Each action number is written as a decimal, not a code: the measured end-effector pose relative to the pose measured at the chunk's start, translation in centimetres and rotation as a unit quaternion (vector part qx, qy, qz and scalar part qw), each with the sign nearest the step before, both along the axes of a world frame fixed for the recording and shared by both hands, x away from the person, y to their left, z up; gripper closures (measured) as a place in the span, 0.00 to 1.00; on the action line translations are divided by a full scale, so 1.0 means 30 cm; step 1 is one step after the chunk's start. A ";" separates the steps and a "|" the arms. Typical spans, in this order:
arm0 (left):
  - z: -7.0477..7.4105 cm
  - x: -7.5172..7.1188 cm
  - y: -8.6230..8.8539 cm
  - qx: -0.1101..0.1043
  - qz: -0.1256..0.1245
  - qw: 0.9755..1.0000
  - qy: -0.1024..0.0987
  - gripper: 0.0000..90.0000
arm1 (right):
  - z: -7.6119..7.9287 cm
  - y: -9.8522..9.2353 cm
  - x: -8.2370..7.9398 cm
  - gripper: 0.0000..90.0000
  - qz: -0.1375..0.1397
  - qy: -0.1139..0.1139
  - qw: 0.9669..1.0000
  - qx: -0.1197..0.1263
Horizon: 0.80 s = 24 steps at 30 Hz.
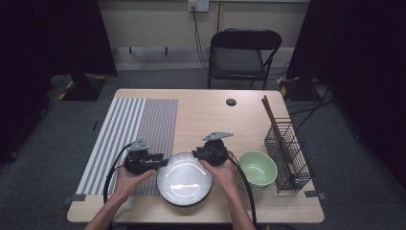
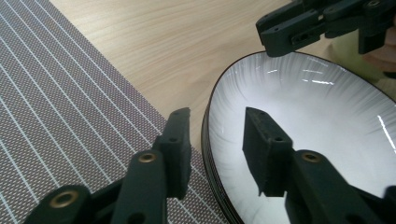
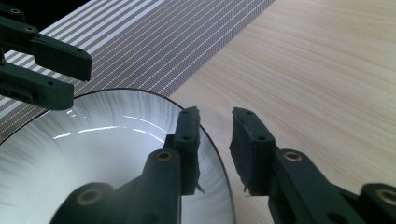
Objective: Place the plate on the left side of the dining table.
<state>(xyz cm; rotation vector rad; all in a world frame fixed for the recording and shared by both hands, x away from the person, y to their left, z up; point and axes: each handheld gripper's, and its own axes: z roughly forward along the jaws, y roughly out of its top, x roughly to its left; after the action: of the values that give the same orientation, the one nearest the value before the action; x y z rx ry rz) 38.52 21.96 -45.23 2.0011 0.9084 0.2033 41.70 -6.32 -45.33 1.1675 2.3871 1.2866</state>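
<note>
- Evidently a 2-handed lift: the white round ceramic plate with a dark rim sits near the desk's front edge, its left side just over the striped placemat.
- The left gripper and right gripper each straddle opposite rims, apparently not yet clamped.

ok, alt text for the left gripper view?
The left claw straddles the near rim of a white plate, one jaw outside over the striped placemat, one inside, with gaps visible. The right claw reaches the far rim on the wooden table.
</note>
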 end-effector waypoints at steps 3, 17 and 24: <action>-0.007 0.001 -0.003 0.006 0.002 1.000 0.002 0.74 | -0.003 0.001 -0.002 0.87 0.003 0.001 1.000 0.001; -0.029 0.017 -0.006 0.008 -0.012 1.000 0.016 0.88 | -0.020 -0.003 0.001 0.94 -0.005 0.012 1.000 0.012; -0.032 0.018 -0.007 0.011 -0.010 1.000 0.017 0.94 | -0.020 -0.002 0.002 0.96 -0.009 0.010 1.000 0.022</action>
<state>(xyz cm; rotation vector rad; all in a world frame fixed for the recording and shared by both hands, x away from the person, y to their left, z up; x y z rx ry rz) 39.05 21.74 -46.19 2.0381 0.9110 0.1681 41.75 -6.39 -45.94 1.2159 2.3676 1.3354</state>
